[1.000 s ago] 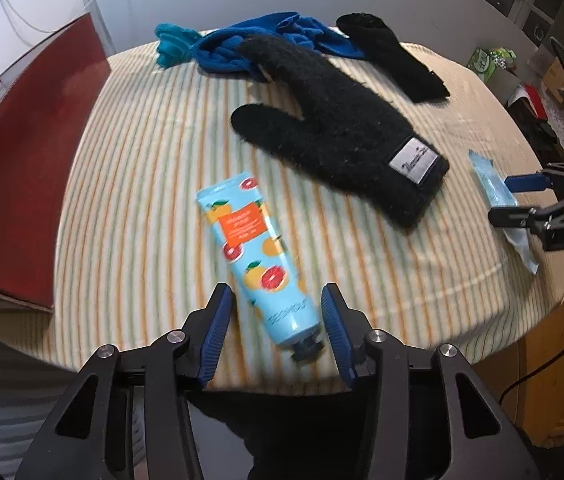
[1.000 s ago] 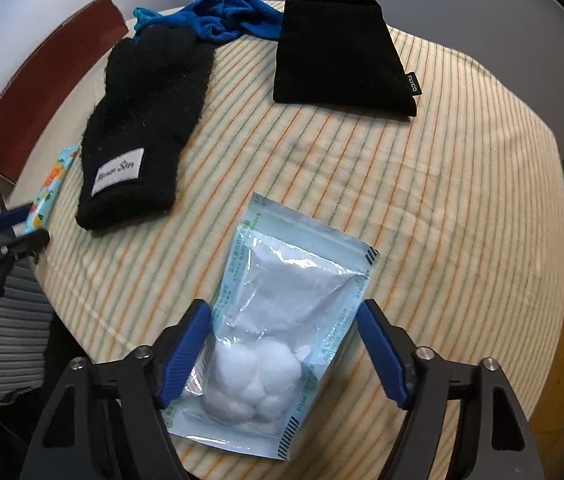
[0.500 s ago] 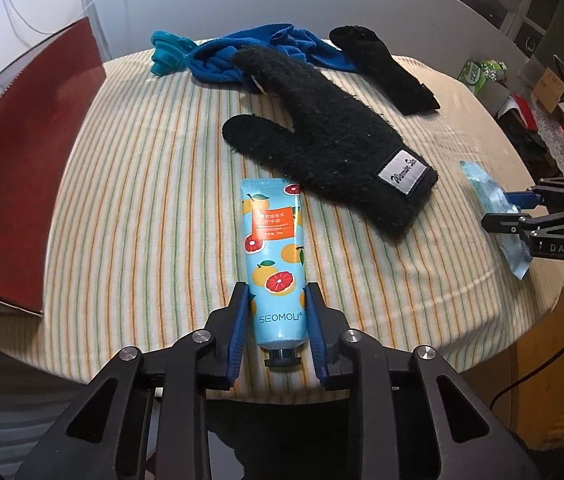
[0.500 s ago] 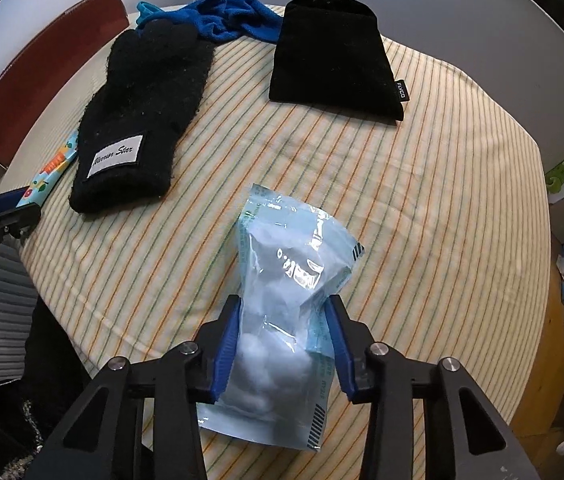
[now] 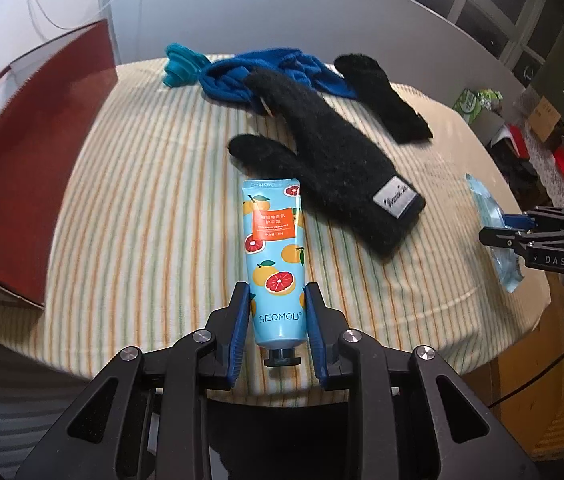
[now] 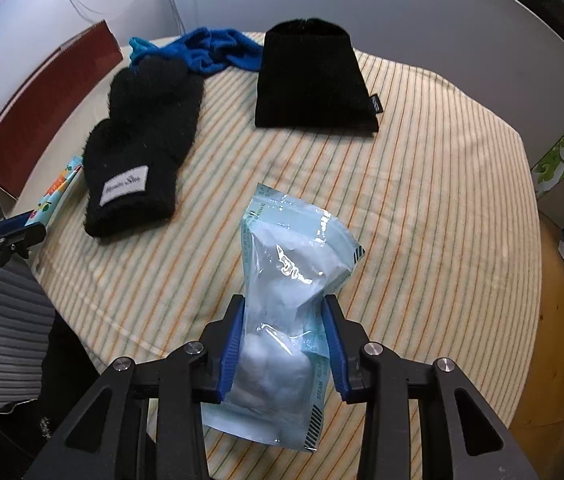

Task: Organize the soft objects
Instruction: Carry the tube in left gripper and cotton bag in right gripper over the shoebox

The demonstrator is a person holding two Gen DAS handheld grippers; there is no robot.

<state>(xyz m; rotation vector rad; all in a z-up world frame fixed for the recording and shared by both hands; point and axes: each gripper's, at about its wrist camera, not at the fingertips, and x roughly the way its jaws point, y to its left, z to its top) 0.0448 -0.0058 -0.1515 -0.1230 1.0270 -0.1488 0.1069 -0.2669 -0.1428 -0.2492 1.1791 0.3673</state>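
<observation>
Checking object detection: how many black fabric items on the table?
2. The black mitten lies mid-table beside the hand cream tube; the black pouch lies flat at the far edge, next to the blue cloth. More could hide under the cloth.

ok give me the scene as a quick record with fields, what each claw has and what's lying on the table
left claw: has just closed, shut on the hand cream tube near its cap end
right claw: has just closed further, shut on the cotton ball pouch
on cloth: black mitten, black pouch, blue fabric
surface: striped tablecloth
left of table: red board
</observation>
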